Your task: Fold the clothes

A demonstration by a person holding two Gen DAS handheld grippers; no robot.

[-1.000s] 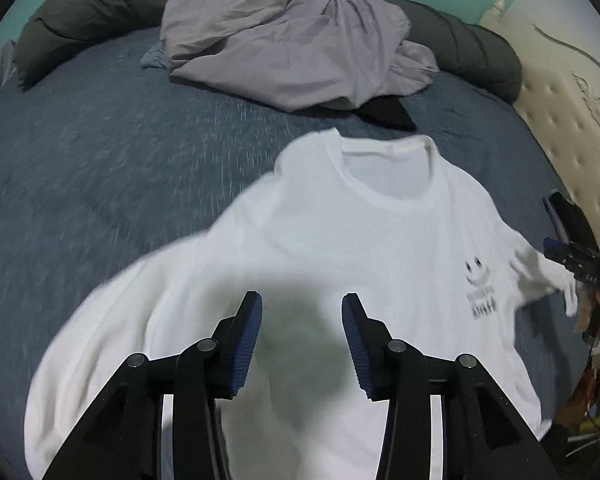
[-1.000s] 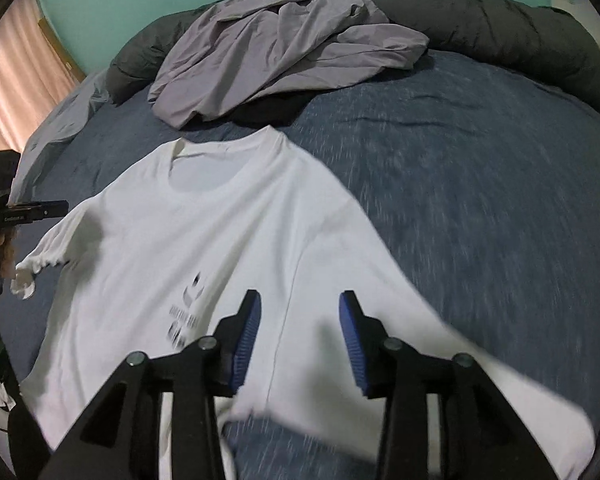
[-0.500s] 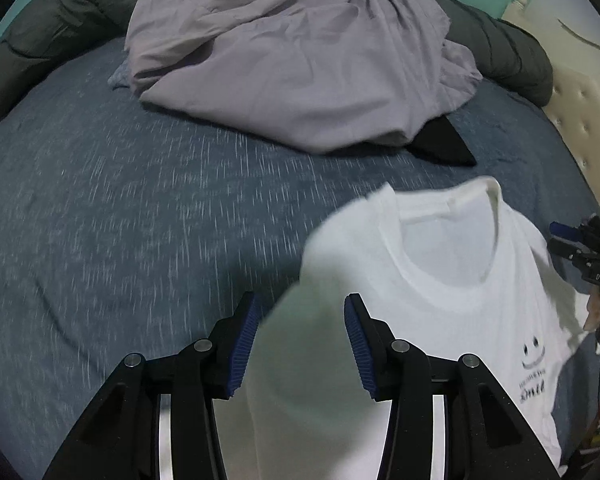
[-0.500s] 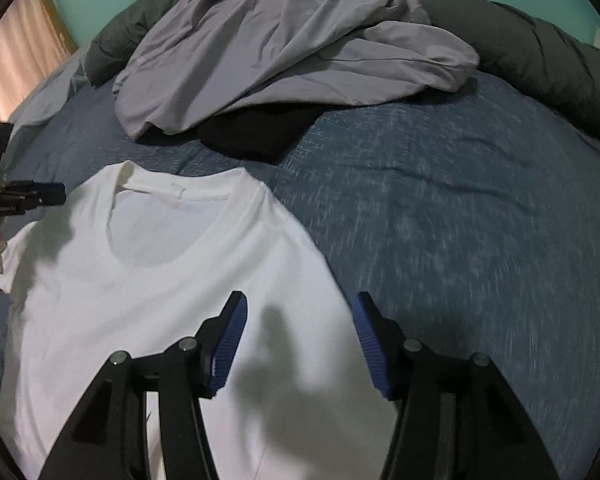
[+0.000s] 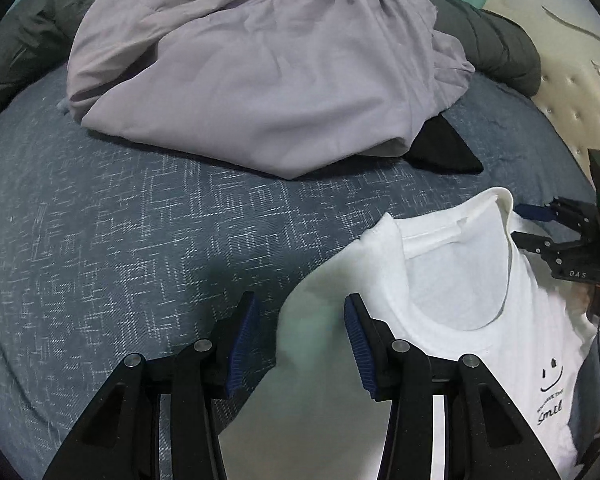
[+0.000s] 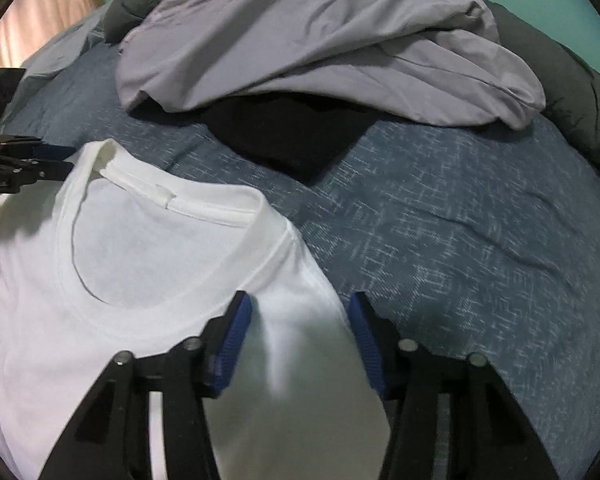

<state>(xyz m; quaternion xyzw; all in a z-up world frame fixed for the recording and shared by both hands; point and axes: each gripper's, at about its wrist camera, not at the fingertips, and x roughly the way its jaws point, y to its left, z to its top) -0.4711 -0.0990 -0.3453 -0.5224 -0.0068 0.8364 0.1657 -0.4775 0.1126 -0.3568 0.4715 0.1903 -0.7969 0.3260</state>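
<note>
A white T-shirt (image 5: 452, 280) lies face up on a bed, its round collar toward the headboard and a small smiley print with lettering on the chest. It seems spread flat so that it can be folded, with both shoulders being taken at once.

The left gripper (image 5: 300, 332) hangs over the shirt's shoulder on its own side. Its blue-padded fingers (image 5: 242, 340) are spread, with the shoulder edge lying between them; the pads do not appear to press the cloth. The right gripper (image 6: 300, 336) sits over the other shoulder, beside the collar. Its jaws are closing with white cloth between them, but a gap shows at each pad, so nothing is pinched yet. Each gripper shows at the edge of the other's view, beside the collar, which suggests a matched two-handed grasp.

The bedspread (image 5: 120, 240) is dark blue with a pale woven fleck and a few creases. Beyond the shirt, well apart from it, sits a heap of lilac fabric (image 5: 260, 80) over a black garment (image 6: 288, 136), perhaps waiting its turn. A dark grey quilt (image 6: 580, 92) rings the far edge. The wall is teal, a cream tufted headboard (image 5: 572, 92) stands at one side, and a curtain (image 6: 40, 20) hangs at the other.
</note>
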